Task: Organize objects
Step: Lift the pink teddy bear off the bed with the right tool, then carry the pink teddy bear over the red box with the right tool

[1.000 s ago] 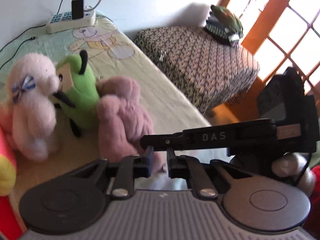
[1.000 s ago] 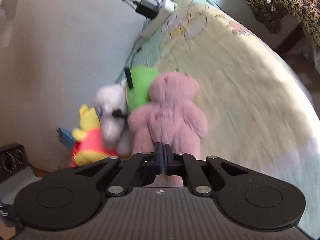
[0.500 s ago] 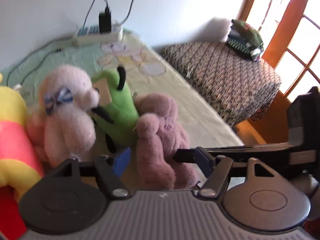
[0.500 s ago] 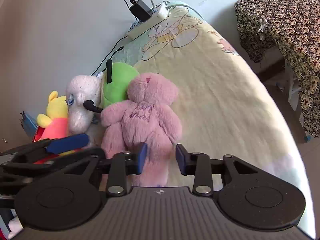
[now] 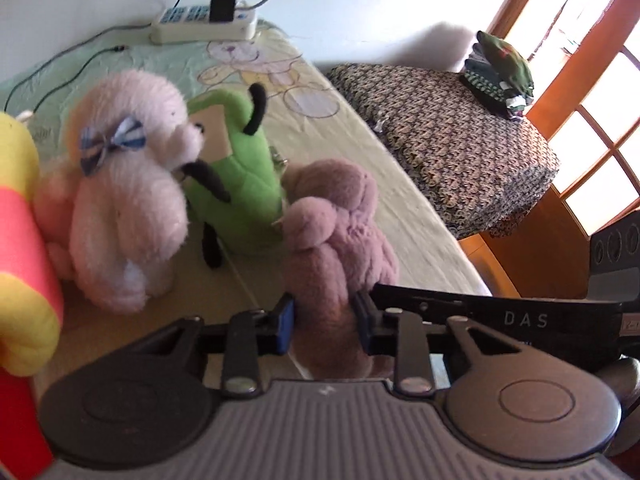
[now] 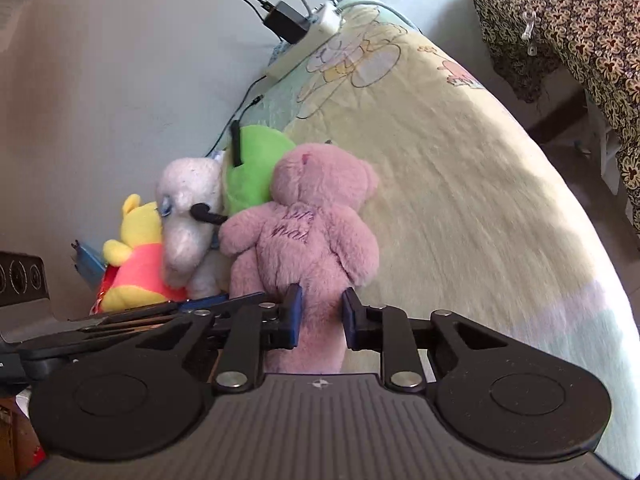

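Observation:
A pink teddy bear (image 5: 336,248) (image 6: 308,236) sits on the bed at the end of a row of plush toys: a green toy (image 5: 236,176) (image 6: 252,168), a pale pink poodle (image 5: 124,200) (image 6: 188,220) and a yellow bear in a red shirt (image 5: 20,248) (image 6: 136,260). My left gripper (image 5: 325,330) has its jaws on either side of the pink bear's lower body. My right gripper (image 6: 320,316) has its jaws on either side of the bear's leg. Both pairs of jaws touch the plush.
A power strip with a charger (image 5: 204,24) (image 6: 308,36) and cables lies at the bed's far end by the wall. A table under a patterned cloth (image 5: 452,140) (image 6: 572,20) with folded clothes (image 5: 500,68) stands beside the bed.
Both grippers were shut a second ago. They opened, moved in, and now their jaws sit around the pink bear's lower part.

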The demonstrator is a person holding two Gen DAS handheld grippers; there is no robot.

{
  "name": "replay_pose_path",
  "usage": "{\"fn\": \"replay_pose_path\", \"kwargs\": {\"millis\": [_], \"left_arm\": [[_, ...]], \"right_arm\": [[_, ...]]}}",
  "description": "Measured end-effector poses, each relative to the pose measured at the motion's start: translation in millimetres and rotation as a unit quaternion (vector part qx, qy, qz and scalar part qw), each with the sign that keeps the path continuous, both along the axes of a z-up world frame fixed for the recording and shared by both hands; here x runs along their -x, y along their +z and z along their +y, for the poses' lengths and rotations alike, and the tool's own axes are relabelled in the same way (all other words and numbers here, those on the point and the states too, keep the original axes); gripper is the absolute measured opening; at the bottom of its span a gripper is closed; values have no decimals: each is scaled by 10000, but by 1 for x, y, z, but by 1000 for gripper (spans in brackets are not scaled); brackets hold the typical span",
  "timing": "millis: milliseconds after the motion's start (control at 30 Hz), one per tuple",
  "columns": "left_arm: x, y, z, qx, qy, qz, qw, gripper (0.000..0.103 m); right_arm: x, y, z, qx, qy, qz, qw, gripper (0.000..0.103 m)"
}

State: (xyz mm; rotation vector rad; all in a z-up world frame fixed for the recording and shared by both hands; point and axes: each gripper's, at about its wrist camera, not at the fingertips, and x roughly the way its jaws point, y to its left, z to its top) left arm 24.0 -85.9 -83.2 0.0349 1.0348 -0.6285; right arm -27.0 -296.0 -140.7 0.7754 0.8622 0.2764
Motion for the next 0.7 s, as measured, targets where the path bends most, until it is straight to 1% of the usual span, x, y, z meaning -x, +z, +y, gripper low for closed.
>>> {"fn": "replay_pose_path", "kwargs": {"millis": [167, 267, 367, 500, 600, 700], "left_arm": [[20, 19, 8, 140, -89, -214, 9996, 31], [32, 32, 16, 256, -34, -325, 9991, 31], [43, 48, 25, 327, 73, -521, 9981, 31], [63, 74, 42, 411, 315, -975, 9939, 31], [75, 92, 65, 464, 597, -1282, 9889, 31], [84, 106, 93, 540, 881, -1485, 9835, 31]], "right_arm": [[19, 18, 3, 82, 3, -268, 9996, 22], [29, 33, 9, 260, 115, -451, 9986, 22], [37, 48, 17, 364, 233, -704, 9966, 22], [42, 68, 31, 404, 444, -1130, 9918, 22], [40, 84, 46, 381, 661, -1442, 9866, 22], [32, 98, 66, 305, 897, -1650, 9817, 22]]}}
